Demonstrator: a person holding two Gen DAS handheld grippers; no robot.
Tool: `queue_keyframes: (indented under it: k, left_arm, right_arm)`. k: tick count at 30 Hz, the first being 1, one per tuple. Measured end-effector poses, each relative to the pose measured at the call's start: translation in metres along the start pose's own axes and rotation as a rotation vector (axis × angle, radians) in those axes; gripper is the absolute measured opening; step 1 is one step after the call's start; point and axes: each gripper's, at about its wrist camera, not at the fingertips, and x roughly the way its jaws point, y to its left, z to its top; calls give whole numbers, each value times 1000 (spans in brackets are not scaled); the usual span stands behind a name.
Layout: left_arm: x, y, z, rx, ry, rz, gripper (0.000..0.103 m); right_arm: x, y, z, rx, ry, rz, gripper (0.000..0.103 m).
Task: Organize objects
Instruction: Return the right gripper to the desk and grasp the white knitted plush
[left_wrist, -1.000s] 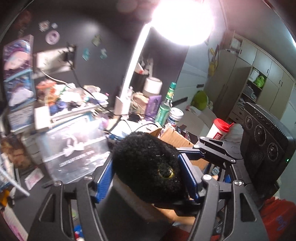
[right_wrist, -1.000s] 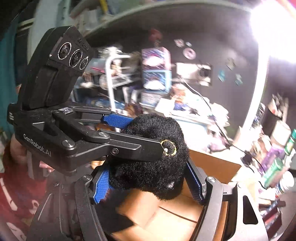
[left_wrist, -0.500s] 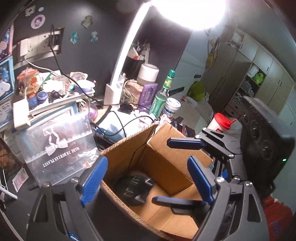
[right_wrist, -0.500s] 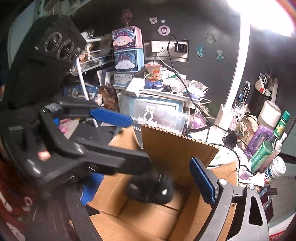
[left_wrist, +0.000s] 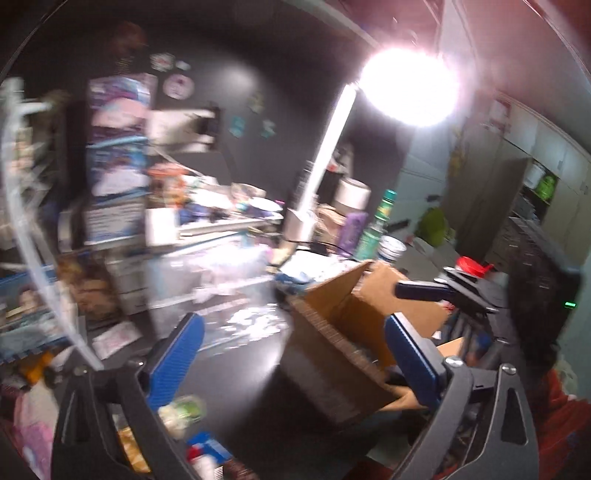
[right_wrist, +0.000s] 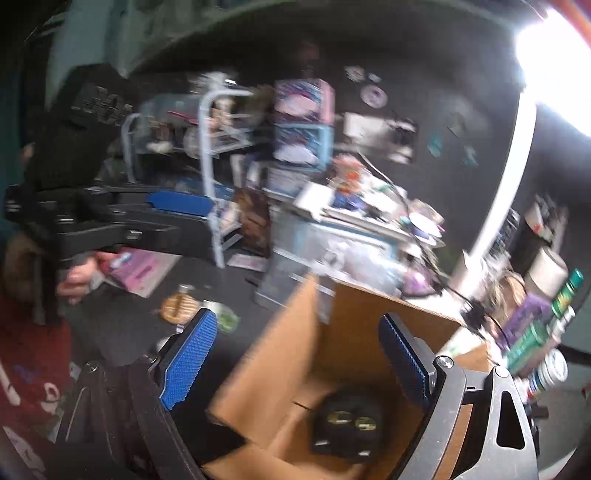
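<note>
A black plush toy (right_wrist: 347, 428) with yellow eyes lies on the floor of the open cardboard box (right_wrist: 354, 325). My right gripper (right_wrist: 295, 360) hangs open just above the box, empty, its right pad over the opening. My left gripper (left_wrist: 295, 362) is to the left of the box (left_wrist: 332, 332), its jaws still opening with nothing between them. In the left wrist view the box wall hides the toy. The right wrist view shows the left gripper (right_wrist: 184, 221) at the far left, held by a hand (right_wrist: 77, 277).
The dark desk carries a round biscuit-like item (right_wrist: 179, 308), a pink packet (right_wrist: 136, 269) and a white wire rack (right_wrist: 210, 166). Behind the box stand a lit lamp post (left_wrist: 325, 162), green bottles (right_wrist: 532, 339), a red-capped cup (left_wrist: 469, 264) and stacked storage boxes (left_wrist: 118, 155).
Both grippers were shut on the black plush toy above the box; they opened and it dropped inside. My left gripper then swung left, away from the box.
</note>
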Motion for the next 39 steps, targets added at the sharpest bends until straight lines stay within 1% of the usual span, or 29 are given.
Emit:
queue_keyframes:
  k: [3,6,9,10,11,13,14,16,19,23,29,30,31,32,35,39]
  left_arm:
    - [-22,19,-20,-13,-38,67,102]
    - [-40,39,-46,-29,-56,134,102]
    - [-50,60,-75,-56,-56,178,102]
    - [-52,67,-84,-70,-55,186,102]
    - [-53,75,-93,-85,-50,196,102]
    - [-53,87,-111,-106,-30,211,102]
    - [-51,94,-120,-116,-15,214,102]
    - [-48,102,-135,-136,9,210,102]
    - [-45,114,-154,-173,32,194,102]
    - [-39,128,-173,-202,61,196,102]
    - [-31,140,-184,-245,73,173,102]
    - [-31,141,-184,-247,75,175,102]
    - [-30,141,-184,-247,78,177,102]
    - [-29,142,-184,-247,79,178,102]
    - [-29,141,-183,-245,79,173,102]
    - [-28,138,-179,-235,84,145,102]
  right_arm:
    - [4,42,2,-62,-18,84,88]
    - [23,85,-2,-94,7,182,87]
    - [53,114,-15,-79,68,296,82]
    - [64,120,-20,-70,92,324,78]
    - [82,127,-29,-52,135,351,73]
    - [108,131,-42,-24,201,372,69]
    - [120,133,-47,-17,227,374,66]
    - [140,134,-53,-16,267,359,63]
    - [165,131,-58,-28,306,311,59]
    - [187,126,-61,-79,337,253,59]
    - [206,129,-64,-131,383,258,58]
    - [206,130,-65,-138,387,257,57]
    - [207,131,-64,-152,384,250,54]
    - [206,132,-64,-167,386,241,49]
    - [205,132,-63,-180,388,236,43]
    - [198,134,-61,-195,359,229,41]
